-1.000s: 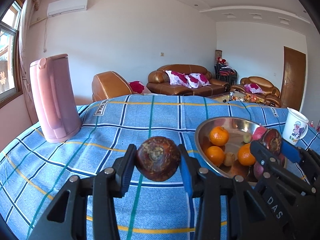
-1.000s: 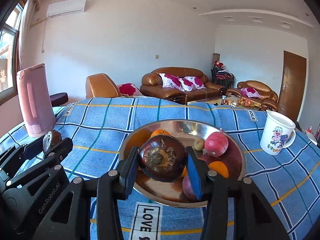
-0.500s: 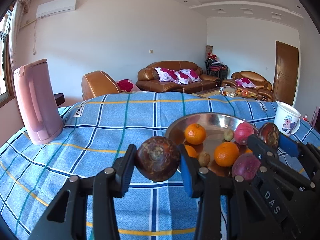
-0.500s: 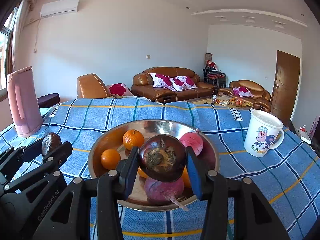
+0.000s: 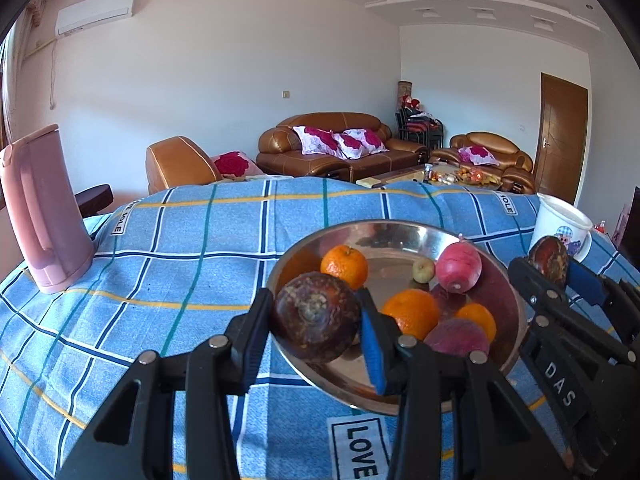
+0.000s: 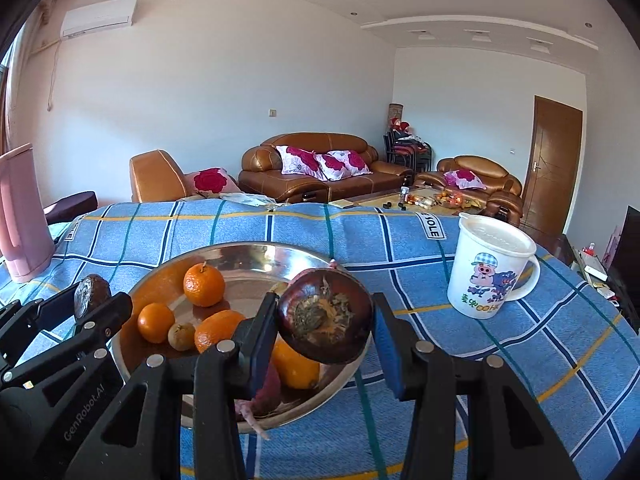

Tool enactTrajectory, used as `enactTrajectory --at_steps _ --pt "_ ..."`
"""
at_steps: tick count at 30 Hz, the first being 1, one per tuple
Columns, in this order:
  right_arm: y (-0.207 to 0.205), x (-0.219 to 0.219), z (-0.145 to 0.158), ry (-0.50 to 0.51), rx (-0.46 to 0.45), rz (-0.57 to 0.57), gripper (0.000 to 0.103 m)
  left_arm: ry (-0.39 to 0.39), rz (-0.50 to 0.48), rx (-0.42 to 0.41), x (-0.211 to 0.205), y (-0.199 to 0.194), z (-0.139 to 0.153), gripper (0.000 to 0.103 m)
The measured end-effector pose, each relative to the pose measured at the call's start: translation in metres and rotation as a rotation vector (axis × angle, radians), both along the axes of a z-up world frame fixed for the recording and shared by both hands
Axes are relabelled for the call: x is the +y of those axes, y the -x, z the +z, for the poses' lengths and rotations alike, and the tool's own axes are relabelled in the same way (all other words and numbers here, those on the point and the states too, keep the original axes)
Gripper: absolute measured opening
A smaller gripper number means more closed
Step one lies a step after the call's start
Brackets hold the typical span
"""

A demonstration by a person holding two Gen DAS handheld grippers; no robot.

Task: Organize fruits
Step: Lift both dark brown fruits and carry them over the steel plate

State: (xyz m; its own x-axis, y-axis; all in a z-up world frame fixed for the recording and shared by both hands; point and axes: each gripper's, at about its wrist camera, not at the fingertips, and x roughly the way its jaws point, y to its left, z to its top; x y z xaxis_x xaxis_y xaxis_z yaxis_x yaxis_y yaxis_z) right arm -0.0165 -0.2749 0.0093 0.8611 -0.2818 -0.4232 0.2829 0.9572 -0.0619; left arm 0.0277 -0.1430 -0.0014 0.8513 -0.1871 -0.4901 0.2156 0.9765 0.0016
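White walls, brown leather sofa, wooden door, air conditioner

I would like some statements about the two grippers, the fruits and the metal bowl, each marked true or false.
1. The left gripper holds a dark brown round fruit. True.
2. The right gripper is empty. False: it is shut on a second dark fruit.
3. The metal bowl contains oranges, one of them at. True.
4. The white mug stands inside the bowl. False: it stands on the blue checked cloth, apart from the bowl.
5. The pink kettle lies on its side. False: it stands upright on the cloth.
6. A red fruit lies in the bowl. True.
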Motion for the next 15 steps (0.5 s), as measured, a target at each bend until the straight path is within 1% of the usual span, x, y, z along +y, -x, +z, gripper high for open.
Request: enactTrajectory --at_steps 6,15 --pt "-0.006 -0.020 0.001 -0.020 0.000 -0.031 0.048 0.003 -0.020 0.007 -0.012 -0.004 -0.001 0.043" --pt "-0.016 -0.025 0.001 -0.014 -0.006 -0.030 0.048 0.009 -0.026 0.024 -0.024 -0.015 -0.003 0.043"
